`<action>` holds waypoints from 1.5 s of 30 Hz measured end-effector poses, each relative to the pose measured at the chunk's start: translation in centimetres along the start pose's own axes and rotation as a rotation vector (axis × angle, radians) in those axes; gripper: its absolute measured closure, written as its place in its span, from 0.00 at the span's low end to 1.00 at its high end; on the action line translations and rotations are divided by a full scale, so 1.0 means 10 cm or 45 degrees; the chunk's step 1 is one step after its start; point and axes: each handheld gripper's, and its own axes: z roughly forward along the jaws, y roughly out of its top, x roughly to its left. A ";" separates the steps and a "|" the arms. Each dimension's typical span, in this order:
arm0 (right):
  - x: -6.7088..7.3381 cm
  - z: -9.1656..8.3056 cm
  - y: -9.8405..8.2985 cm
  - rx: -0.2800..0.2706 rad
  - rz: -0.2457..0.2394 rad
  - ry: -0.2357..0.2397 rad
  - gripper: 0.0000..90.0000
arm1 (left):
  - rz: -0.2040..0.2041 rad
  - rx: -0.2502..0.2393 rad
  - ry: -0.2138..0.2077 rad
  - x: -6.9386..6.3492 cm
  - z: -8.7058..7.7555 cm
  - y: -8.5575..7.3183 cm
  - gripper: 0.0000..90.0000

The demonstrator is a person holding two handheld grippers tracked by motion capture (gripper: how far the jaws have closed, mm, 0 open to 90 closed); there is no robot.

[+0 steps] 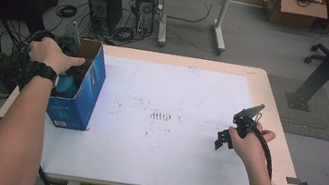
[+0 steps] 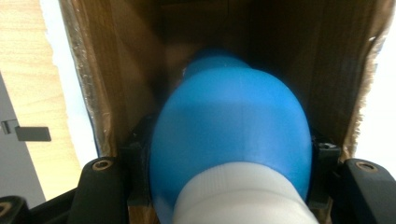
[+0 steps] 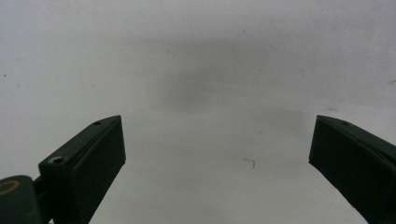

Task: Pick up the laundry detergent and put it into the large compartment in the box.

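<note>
Here, one blue box (image 1: pixel 83 90), one blue bulb (image 2: pixel 231 135)

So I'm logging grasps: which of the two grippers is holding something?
The left gripper, at the open blue box: its jaws clamp a blue and white object. The right gripper is open over the bare white mat.

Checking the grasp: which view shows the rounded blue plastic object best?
The left gripper view: the rounded blue plastic object sits close between the jaws, inside the cardboard box. The high view shows a sliver of it; the right gripper view, white tabletop.
</note>
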 end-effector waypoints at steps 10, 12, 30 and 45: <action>0.05 0.02 0.01 0.001 -0.020 -0.002 0.04 | 0.004 -0.004 -0.007 0.01 0.07 0.00 0.41; 0.06 0.02 0.01 -0.001 -0.023 -0.003 0.04 | 0.005 -0.006 -0.007 0.01 0.08 0.00 0.41; 0.05 0.01 -0.02 0.000 -0.019 0.000 0.04 | 0.020 -0.003 -0.008 -0.03 0.09 -0.01 0.40; 0.09 -0.02 -0.02 -0.008 -0.031 0.005 0.04 | 0.030 -0.076 -0.023 -0.04 -0.18 -0.08 0.35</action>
